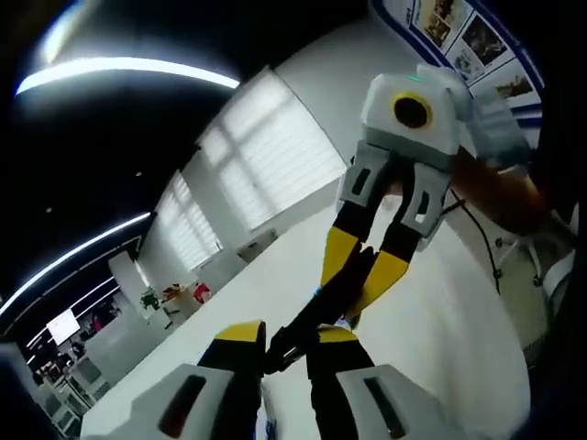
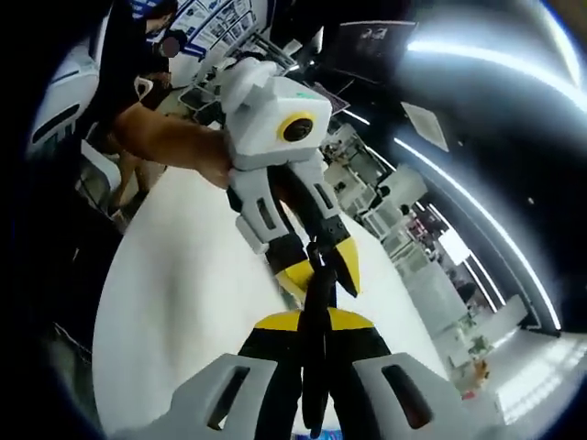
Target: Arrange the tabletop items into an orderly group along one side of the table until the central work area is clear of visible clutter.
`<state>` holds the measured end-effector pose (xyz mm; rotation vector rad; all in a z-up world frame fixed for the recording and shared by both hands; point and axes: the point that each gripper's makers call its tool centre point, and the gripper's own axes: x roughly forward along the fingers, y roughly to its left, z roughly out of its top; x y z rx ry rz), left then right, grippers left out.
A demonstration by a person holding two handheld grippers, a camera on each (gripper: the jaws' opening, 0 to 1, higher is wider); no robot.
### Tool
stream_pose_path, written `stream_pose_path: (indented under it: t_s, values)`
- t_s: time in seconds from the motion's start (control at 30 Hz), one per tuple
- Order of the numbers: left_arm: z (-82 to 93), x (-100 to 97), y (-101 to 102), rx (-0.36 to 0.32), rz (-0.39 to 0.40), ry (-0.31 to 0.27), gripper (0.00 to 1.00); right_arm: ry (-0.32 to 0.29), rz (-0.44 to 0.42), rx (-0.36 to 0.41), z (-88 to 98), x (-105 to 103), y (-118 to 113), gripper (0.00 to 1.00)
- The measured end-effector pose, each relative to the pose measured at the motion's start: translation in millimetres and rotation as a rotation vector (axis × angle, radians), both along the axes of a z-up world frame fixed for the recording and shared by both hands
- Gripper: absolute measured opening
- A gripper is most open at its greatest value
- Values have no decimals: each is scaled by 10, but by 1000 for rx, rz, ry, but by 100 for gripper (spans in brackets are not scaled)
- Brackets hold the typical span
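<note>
A thin black object point(image 1: 316, 312) hangs above the white table point(image 1: 440, 357), and both grippers hold it. In the left gripper view my left gripper point(image 1: 289, 344) rises from the bottom with its yellow-tipped jaws shut on the object's near end. My right gripper point(image 1: 362, 275) comes down from the upper right, shut on the far end. In the right gripper view the same black object point(image 2: 316, 302) runs straight up between my right gripper point(image 2: 312, 325) and the left gripper point(image 2: 323, 270), which reaches in from the upper left. What the object is stays unclear.
The white table point(image 2: 174, 284) stretches below both grippers. A person's forearm point(image 2: 165, 142) holds the left gripper. Small coloured items point(image 1: 183, 295) stand at the table's far end. A chair point(image 1: 550, 275) sits off the table's right edge. Desks and screens fill the room behind.
</note>
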<state>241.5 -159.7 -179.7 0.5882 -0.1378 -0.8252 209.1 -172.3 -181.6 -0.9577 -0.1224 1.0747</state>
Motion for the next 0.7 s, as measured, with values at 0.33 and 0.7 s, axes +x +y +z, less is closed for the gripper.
stream_pose_path:
  t_s: [0.33, 0.7]
  values:
    - [244, -175, -77, -12, -26, -27, 15, -31, -5, 6, 216, -123, -66, 4]
    - [234, -280, -94, -7, -36, -23, 15, -25, -5, 1, 188, -235, -77, 4]
